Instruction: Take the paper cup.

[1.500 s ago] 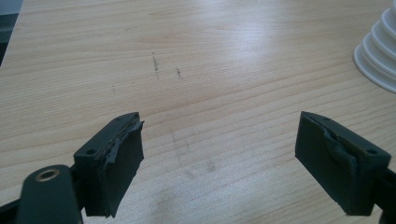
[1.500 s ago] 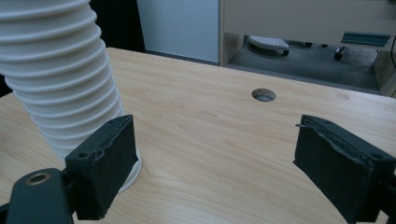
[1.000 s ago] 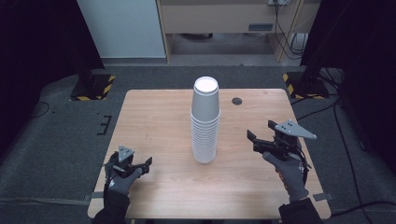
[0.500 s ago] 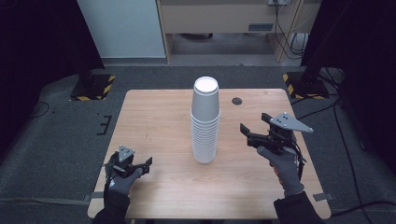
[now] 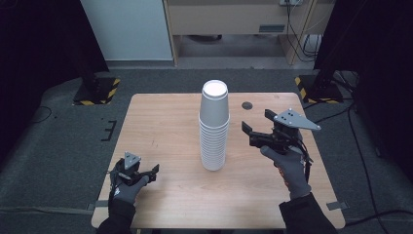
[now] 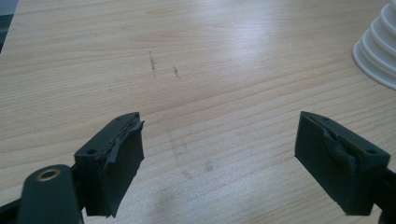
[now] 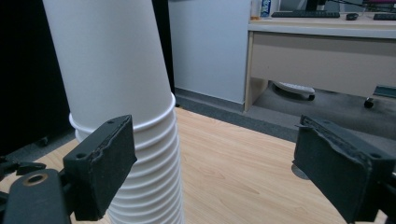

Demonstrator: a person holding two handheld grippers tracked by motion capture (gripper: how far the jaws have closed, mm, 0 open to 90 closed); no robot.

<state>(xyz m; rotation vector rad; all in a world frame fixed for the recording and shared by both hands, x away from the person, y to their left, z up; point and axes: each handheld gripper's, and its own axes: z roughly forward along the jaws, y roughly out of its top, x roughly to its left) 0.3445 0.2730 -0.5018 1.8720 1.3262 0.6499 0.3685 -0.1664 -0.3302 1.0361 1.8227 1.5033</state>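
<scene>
The right tool [image 5: 254, 133] is held above the worktop [image 5: 160, 126] just right of the cup stack [image 5: 214, 127], its jaws wide apart and empty, aimed left at the stack's upper half. In the right gripper view the left jaw already overlaps the stack [image 7: 122, 93] while the right jaw stands well clear of it.

The likely trouble is a sideways knock: the stack is tall and narrow, so a jaw striking it high up could tip it toward the left. If the jaws close below the top cup's rim, they may pinch several nested cups and lift more than one, or squash the thin wall.

The left tool [image 5: 146, 174] rests low at the near left of the worktop, jaws also wide and empty, well apart from the stack, whose base [image 6: 379, 51] shows at the far right of its view; it is too far off to steady anything.

The stack stands mid-worktop with its long axis vertical, cups upside down, closed bottoms up.
</scene>
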